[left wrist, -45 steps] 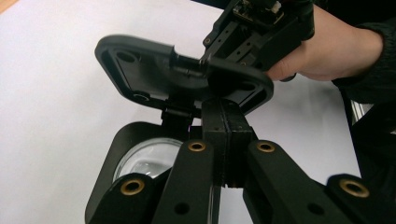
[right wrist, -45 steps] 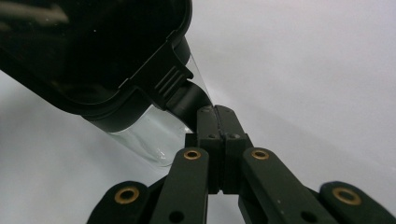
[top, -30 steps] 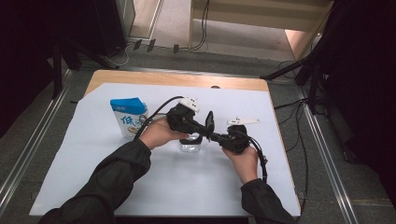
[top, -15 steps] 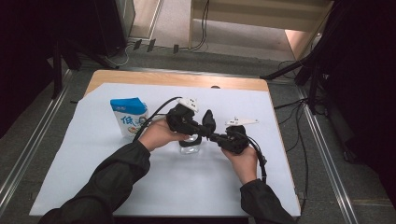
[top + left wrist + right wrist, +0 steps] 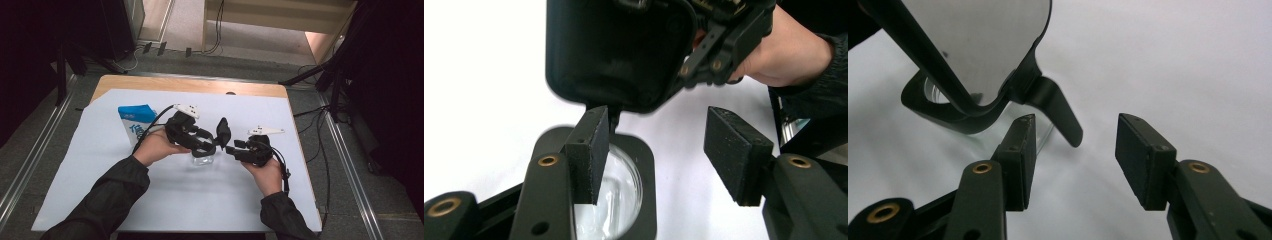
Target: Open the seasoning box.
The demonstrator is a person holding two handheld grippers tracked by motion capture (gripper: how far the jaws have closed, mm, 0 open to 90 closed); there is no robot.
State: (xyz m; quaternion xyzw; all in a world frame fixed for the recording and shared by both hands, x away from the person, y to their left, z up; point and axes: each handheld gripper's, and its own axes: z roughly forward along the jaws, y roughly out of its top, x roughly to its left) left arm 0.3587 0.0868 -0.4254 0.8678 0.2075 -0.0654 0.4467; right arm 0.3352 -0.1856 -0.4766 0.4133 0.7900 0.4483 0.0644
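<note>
Blue-and-white carton [image 5: 136,121]: stands on white sheet [image 5: 100,195], at 9 o'clock. Wooden surface [image 5: 190,85]: bare strip along sheet's 12 o'clock edge. Cables [image 5: 320,150]: on grey floor [image 5: 30,145], at 3 o'clock.

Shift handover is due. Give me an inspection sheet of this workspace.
Surface: white sheet over a wooden table.
Job's things: small glass jar mid-sheet; its black hinged lid stands open and upright.
Clutter: blue and white bag stands at the left.
Grippers: left tool and right tool flank the jar; the jaws of both have just been opening, with nothing between them.
Cables: left tool's cable runs past the bag; right tool's cable hangs by the wrist.
Surroundings: floor cables behind the table; metal rail alongside.
</note>
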